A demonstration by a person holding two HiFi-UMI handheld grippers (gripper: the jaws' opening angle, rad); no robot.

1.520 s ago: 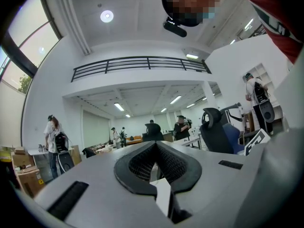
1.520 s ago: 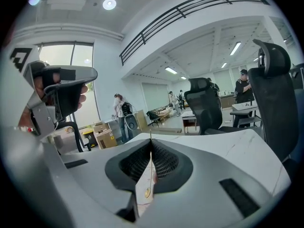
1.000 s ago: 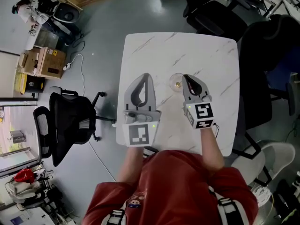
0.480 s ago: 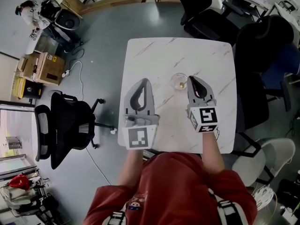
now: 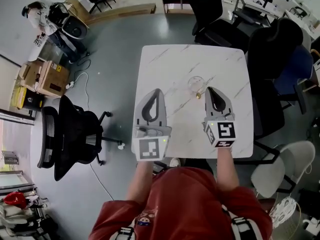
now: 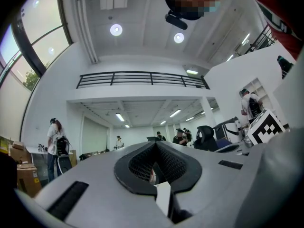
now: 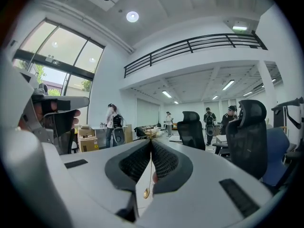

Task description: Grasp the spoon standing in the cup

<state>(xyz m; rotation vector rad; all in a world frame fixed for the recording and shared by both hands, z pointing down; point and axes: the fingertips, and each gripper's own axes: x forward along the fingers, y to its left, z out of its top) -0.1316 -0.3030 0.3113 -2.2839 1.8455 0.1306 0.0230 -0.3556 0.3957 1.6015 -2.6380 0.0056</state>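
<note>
A clear glass cup (image 5: 194,83) stands on the white marble table (image 5: 170,64), right of its middle. My right gripper (image 5: 210,89) sits just right of and nearer than the cup, shut on a thin gold spoon (image 5: 198,95) that shows beside the cup's rim. In the right gripper view the jaws (image 7: 151,141) meet on the spoon's handle, and the spoon bowl (image 7: 146,192) hangs below them. My left gripper (image 5: 156,91) rests over the table's left half, shut with nothing in it. The left gripper view (image 6: 155,144) looks out over the room; neither gripper view shows the cup.
Black office chairs stand left of the table (image 5: 70,134), at its far side (image 5: 215,14) and at its right (image 5: 272,59). A white chair (image 5: 280,169) is at the near right. Cardboard boxes (image 5: 42,74) lie on the floor, far left.
My right gripper has drawn back a little from the cup, toward me and to the right. The spoon's gold end has gone from inside the cup to beside its rim. The left gripper kept its pose.
</note>
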